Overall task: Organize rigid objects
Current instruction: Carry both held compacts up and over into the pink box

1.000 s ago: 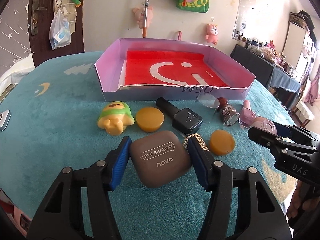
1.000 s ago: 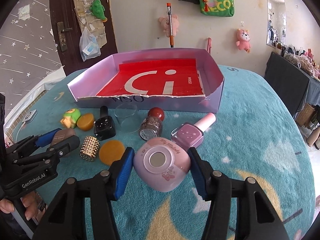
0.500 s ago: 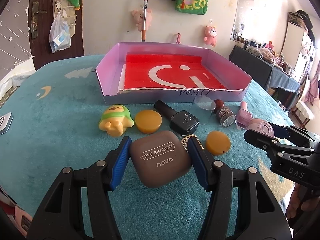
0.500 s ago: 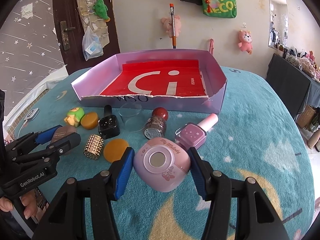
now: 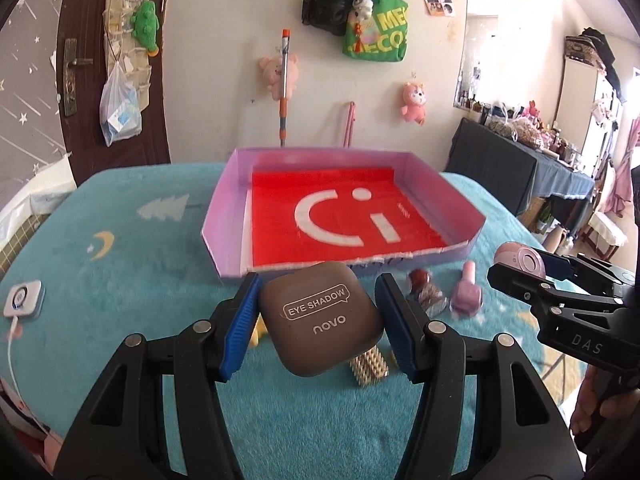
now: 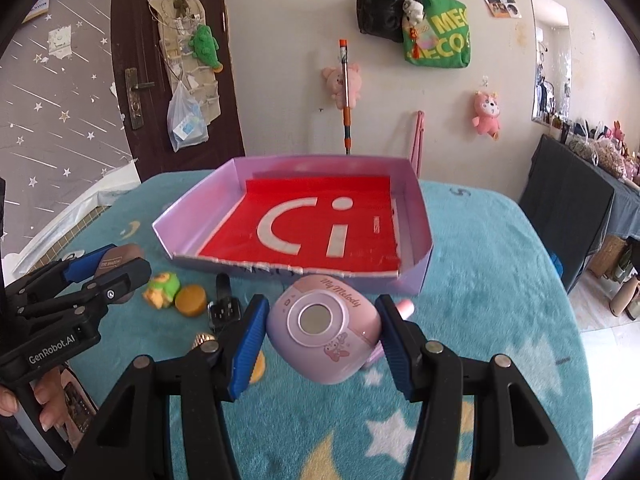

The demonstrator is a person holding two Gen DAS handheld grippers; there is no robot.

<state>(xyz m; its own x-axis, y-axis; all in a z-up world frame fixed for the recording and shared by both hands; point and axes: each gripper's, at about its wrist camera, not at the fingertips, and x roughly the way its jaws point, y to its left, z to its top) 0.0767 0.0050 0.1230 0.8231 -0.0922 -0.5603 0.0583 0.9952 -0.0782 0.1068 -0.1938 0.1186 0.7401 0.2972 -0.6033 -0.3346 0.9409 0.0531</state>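
Note:
My left gripper (image 5: 318, 320) is shut on a brown eye shadow case (image 5: 320, 316), held in the air just before the near wall of the purple tray (image 5: 224, 216) with its red liner. My right gripper (image 6: 322, 338) is shut on a pink My Melody compact (image 6: 324, 338), also lifted, in front of the purple tray (image 6: 424, 216). From the left wrist view the right gripper (image 5: 532, 270) shows at the right with the compact (image 5: 520, 258). In the right wrist view the left gripper (image 6: 100, 268) sits at the left.
On the teal blanket lie a gold studded cylinder (image 5: 368, 364), a glitter bottle (image 5: 428, 296), pink nail polish (image 5: 466, 294), a green-yellow toy (image 6: 162, 290), an amber disc (image 6: 191, 300) and a black polish bottle (image 6: 224, 306). A white device (image 5: 23, 298) lies far left.
Both grippers have risen off the blanket with their cases and moved toward the tray. The loose items now sit lower and partly hidden behind the held cases.

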